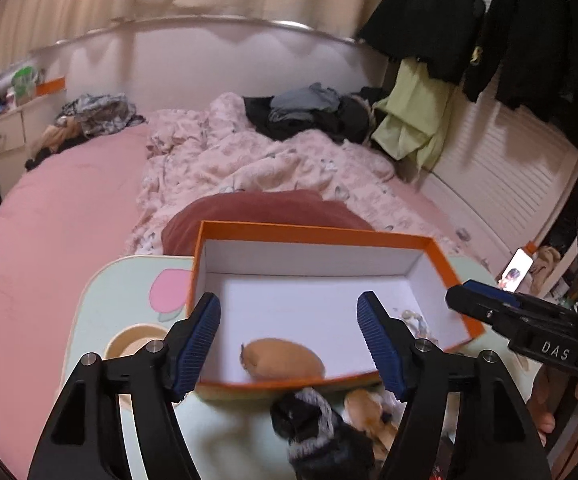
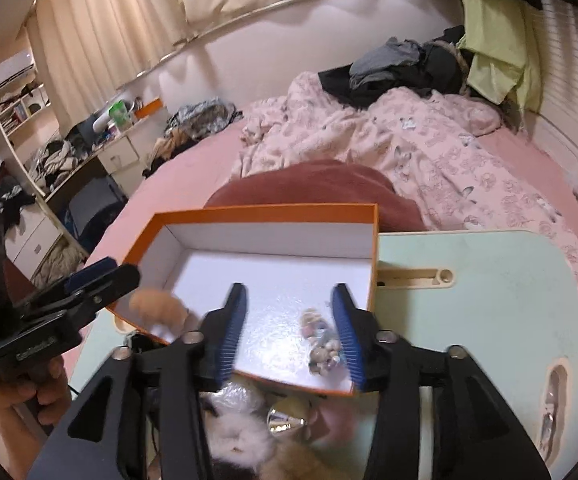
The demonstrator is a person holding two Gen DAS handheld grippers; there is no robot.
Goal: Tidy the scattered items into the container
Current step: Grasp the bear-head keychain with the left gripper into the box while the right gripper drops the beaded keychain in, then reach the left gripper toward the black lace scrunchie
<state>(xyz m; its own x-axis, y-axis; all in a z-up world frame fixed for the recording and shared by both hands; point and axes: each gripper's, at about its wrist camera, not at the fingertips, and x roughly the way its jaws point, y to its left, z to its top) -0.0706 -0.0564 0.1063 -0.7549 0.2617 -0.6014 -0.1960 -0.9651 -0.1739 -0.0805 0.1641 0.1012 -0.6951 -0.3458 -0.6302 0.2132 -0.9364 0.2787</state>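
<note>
Left claw (image 1: 289, 336) apart, empty, over box (image 1: 313, 236); tan pouch (image 1: 283, 360) between tips. Right claw (image 2: 289, 334) apart; beads (image 2: 323, 346) beside right finger. Knit toy (image 1: 313, 420) below on table (image 2: 489, 300).

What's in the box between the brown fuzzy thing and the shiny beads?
Nothing: only bare white floor of the orange box separates the brown plush from the beads, seen in the left wrist view.

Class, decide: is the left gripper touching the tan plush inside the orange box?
Apart. The left wrist view shows the left gripper open, its fingers clear of the tan plush in the orange box.
</note>
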